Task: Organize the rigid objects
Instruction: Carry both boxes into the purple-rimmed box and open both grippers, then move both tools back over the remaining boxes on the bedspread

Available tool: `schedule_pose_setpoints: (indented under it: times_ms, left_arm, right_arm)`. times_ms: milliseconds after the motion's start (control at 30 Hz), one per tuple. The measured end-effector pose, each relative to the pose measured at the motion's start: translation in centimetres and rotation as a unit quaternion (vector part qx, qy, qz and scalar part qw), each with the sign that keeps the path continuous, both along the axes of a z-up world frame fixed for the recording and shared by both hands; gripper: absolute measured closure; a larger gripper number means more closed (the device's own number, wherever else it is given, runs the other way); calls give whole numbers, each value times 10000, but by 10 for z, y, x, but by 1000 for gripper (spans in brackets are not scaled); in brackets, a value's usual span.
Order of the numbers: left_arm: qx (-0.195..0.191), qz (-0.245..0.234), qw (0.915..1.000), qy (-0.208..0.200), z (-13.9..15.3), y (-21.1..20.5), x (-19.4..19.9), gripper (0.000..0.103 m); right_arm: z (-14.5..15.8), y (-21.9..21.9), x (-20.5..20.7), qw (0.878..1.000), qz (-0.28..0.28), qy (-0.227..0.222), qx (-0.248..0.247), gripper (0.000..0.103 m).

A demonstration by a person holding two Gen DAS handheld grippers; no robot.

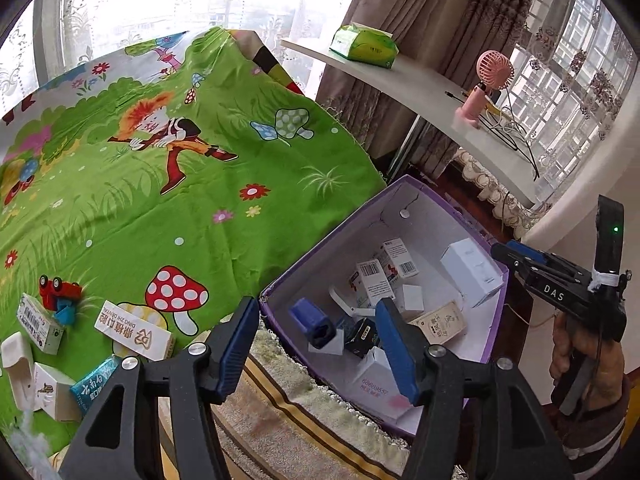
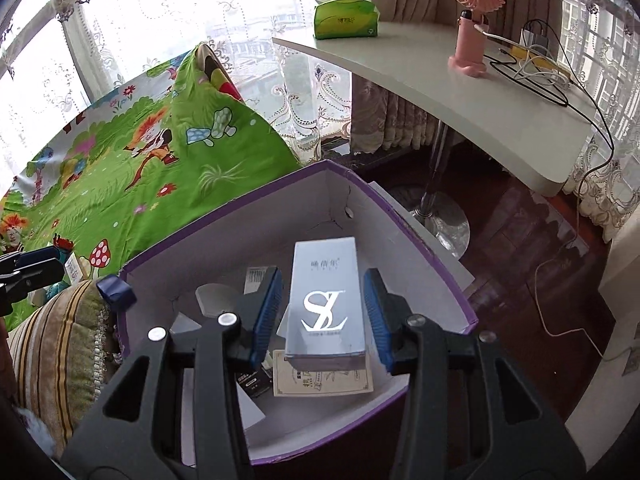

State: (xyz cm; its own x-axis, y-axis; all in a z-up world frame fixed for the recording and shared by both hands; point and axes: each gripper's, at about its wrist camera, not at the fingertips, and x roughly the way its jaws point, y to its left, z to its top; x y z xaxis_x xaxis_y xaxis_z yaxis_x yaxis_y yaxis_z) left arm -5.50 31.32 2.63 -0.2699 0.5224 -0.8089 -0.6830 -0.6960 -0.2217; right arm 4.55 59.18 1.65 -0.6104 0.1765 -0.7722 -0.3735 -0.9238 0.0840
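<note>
Above the purple box (image 2: 360, 184), the right gripper (image 2: 326, 312) stands spread; the grey SL carton (image 2: 326, 300) sits between its pads, both gaps visible, near the box's centre.

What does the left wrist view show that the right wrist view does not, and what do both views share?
Only the left wrist view shows the loose boxes and the red toy car waiting on the green cloth, and the hand that carries the right gripper. Only the right wrist view shows the silver SL box between the right gripper jaws, above the purple box; the pads do not visibly press it. Both share the purple box with small cartons inside, the pink fan and the green tissue pack.
</note>
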Motion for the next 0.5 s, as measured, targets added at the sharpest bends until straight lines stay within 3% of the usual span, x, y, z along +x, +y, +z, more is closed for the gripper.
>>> schedule_pose_setpoints:
  times_ms: [100,500]
  left_arm:
    - [23,83,9999,-60,-1,-6,-1,41]
    - [332,569,9978,-57,6,-52,-7,41]
  right_arm:
    - [-2,1,0,10000,-13,-10,-72,48]
    - [7,-38,-12,9986,486,67,-199,34]
